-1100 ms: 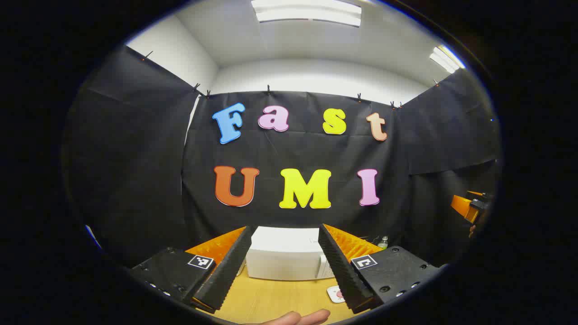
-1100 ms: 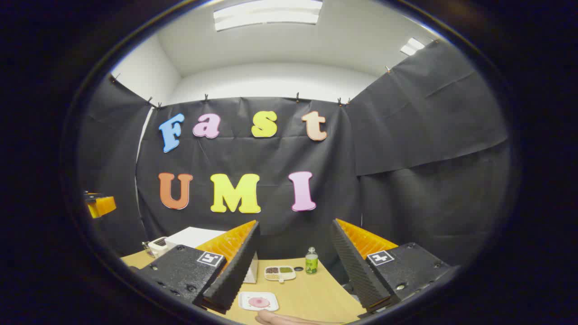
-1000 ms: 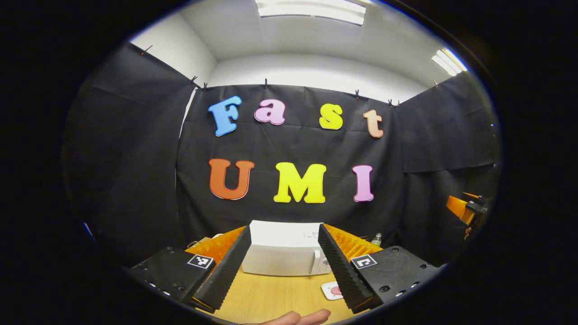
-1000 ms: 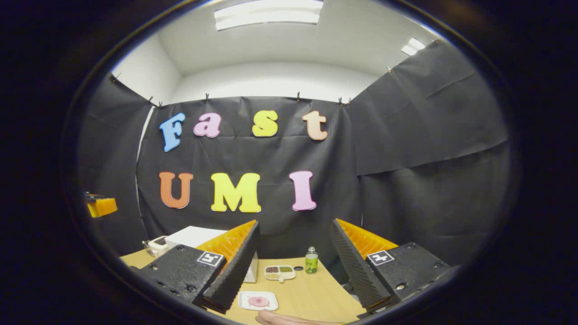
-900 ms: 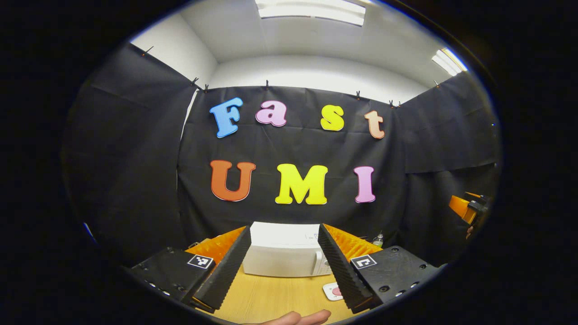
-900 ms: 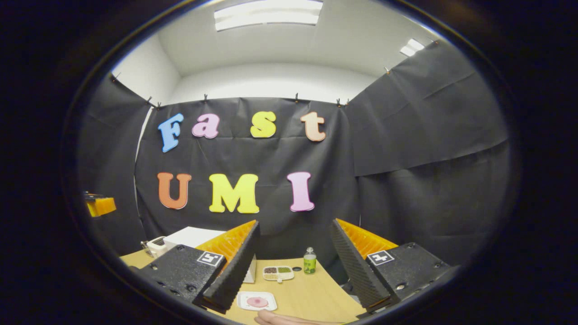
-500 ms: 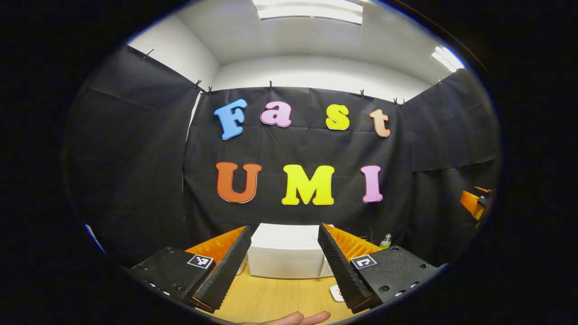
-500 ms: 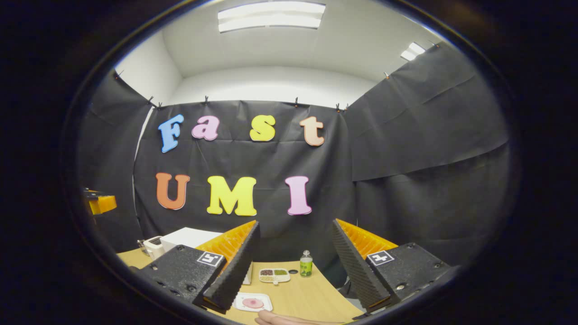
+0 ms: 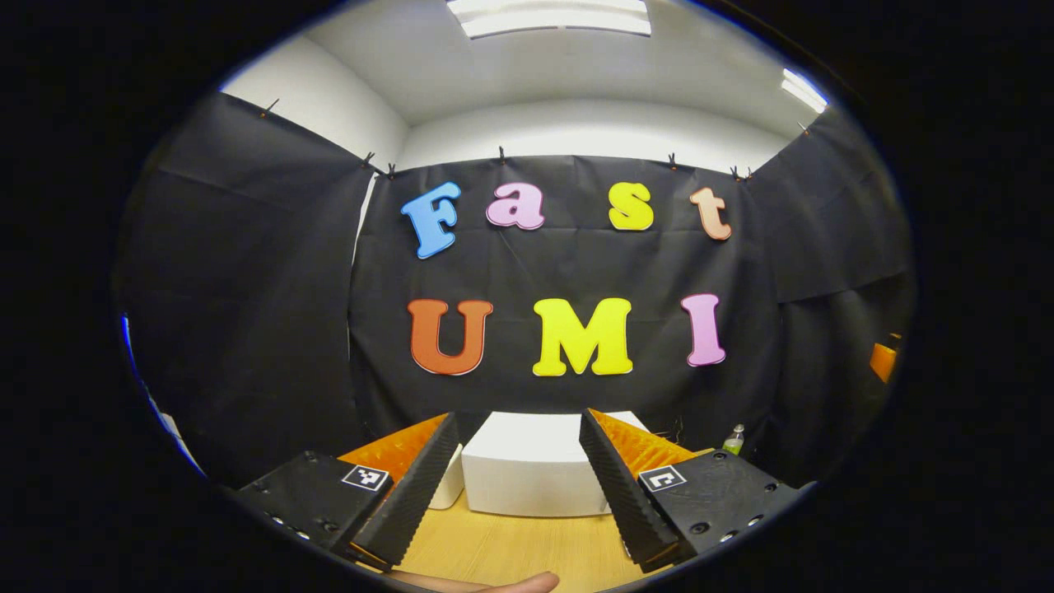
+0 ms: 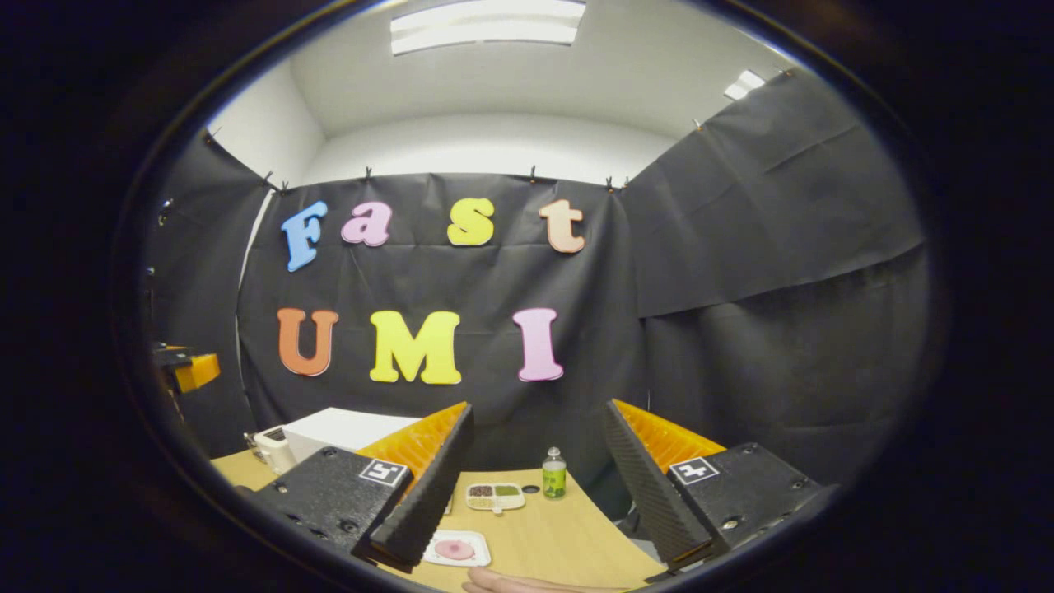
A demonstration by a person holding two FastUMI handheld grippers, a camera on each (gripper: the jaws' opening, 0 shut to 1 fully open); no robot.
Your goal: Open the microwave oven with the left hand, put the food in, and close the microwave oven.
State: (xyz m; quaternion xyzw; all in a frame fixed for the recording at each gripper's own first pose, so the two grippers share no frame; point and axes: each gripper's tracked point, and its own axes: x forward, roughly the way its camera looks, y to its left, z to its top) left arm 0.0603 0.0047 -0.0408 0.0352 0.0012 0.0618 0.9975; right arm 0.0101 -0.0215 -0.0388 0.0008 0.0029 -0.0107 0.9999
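On the wooden table [image 9: 510, 548] ahead of my left gripper [image 9: 510, 486], fingers spread wide and empty, the white microwave oven [image 9: 531, 465] against the back wall, my right gripper [image 10: 535, 486] likewise wide, pink food on a white plate [image 10: 455, 549] between its fingers, green bottle [image 10: 553, 475] beyond.

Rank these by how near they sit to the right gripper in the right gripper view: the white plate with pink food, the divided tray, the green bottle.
1. White square plate with pink food, nearest, beside the left finger.
2. Divided white tray of brown and green food, mid-table.
3. Small green bottle, about level with the tray or slightly farther, near the black cloth.
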